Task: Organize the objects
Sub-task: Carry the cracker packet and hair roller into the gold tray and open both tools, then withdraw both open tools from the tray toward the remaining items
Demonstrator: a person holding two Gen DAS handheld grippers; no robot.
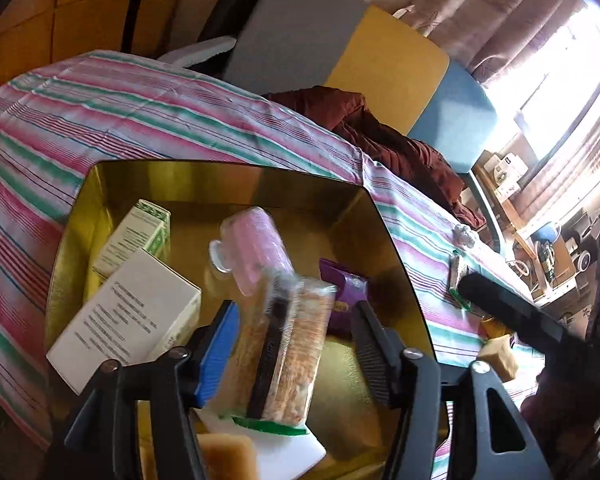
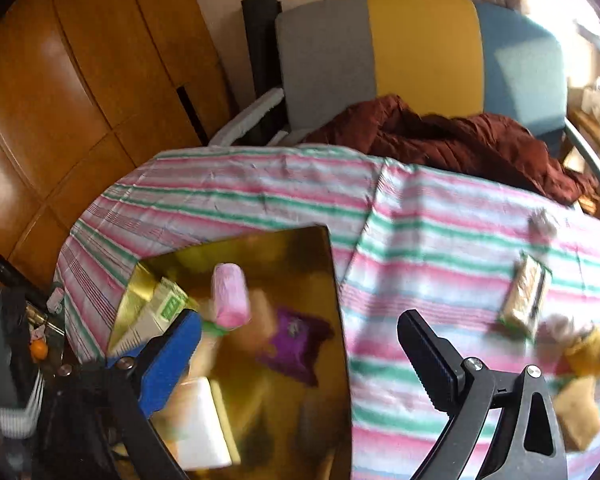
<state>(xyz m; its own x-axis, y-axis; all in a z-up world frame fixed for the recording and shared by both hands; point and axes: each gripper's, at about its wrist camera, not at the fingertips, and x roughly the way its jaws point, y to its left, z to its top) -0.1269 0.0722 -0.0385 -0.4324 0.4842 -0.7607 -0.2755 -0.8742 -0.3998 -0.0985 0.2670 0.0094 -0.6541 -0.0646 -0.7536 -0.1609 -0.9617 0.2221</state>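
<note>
My left gripper (image 1: 296, 328), jaws apart, straddles a biscuit pack (image 1: 284, 356) over the gold tray (image 1: 228, 170). Only the right view shows my right gripper (image 2: 300, 340) spread wide, and another pack (image 2: 524, 296) on the striped cloth (image 2: 440, 232).

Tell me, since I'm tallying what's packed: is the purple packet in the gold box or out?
In. The purple packet lies on the floor of the gold box, inside its walls.

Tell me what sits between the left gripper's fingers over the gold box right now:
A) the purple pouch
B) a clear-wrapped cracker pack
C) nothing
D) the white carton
B: in the left wrist view the clear-wrapped cracker pack stands between the left gripper's open fingers, above the gold box; the purple pouch and white carton lie inside the box, outside the fingers.
</note>
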